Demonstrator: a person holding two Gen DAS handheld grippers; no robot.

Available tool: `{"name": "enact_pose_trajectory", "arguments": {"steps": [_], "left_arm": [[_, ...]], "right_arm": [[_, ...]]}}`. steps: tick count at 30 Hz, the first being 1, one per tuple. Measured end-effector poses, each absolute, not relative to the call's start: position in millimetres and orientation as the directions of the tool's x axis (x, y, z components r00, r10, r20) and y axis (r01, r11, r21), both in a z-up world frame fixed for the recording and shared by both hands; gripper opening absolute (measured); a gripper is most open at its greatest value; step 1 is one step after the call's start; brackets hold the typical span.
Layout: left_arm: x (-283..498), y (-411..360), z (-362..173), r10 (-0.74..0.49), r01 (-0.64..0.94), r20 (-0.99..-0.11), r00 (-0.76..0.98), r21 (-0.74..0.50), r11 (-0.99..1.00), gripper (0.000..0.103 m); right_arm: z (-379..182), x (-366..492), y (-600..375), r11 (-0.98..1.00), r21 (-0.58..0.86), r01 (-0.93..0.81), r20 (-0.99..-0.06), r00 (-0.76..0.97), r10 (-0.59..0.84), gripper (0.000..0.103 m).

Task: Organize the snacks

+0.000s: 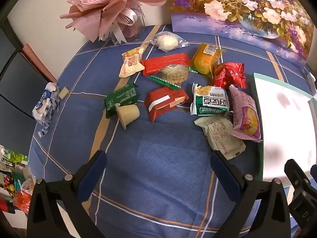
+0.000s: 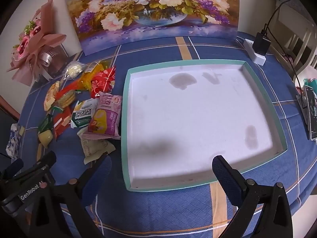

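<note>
Several snack packets lie in a loose pile on the blue tablecloth. Among them are a pink packet [image 1: 245, 117], a green-and-white packet [image 1: 211, 101], a cream packet [image 1: 221, 134], a red packet [image 1: 165, 101], a dark green packet [image 1: 120, 98] and a jelly cup [image 1: 127, 114]. The pile also shows in the right wrist view, with the pink packet [image 2: 106, 117] next to a shallow white tray with a teal rim [image 2: 125, 103]. The tray holds nothing. My left gripper [image 1: 158, 162] is open and empty, short of the pile. My right gripper [image 2: 161, 165] is open and empty over the tray's near edge.
A pink bouquet [image 1: 107, 6] and a flower painting [image 2: 150, 8] stand at the back. A crumpled blue-white wrapper [image 1: 44, 107] lies at the left table edge. A power strip with a charger [image 2: 259, 45] and a phone [image 2: 312, 113] sit at the right.
</note>
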State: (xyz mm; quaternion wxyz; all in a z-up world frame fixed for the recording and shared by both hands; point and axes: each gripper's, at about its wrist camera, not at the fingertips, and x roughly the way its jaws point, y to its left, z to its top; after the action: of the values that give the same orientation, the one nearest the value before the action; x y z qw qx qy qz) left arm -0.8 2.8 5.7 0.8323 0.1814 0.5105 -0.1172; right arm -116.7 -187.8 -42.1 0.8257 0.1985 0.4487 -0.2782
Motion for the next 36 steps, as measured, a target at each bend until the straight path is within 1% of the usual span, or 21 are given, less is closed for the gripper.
{"name": "enact_pose_trajectory", "arguments": {"steps": [36], "left_arm": [[1.2, 4.4, 6.9, -0.003, 0.368, -0.893, 0.451, 0.183, 0.911, 0.103]], "right_arm": [[-43.9, -114.7, -186.1, 0.769, 0.068, 0.635, -0.853, 0.438, -0.285, 0.103]]}}
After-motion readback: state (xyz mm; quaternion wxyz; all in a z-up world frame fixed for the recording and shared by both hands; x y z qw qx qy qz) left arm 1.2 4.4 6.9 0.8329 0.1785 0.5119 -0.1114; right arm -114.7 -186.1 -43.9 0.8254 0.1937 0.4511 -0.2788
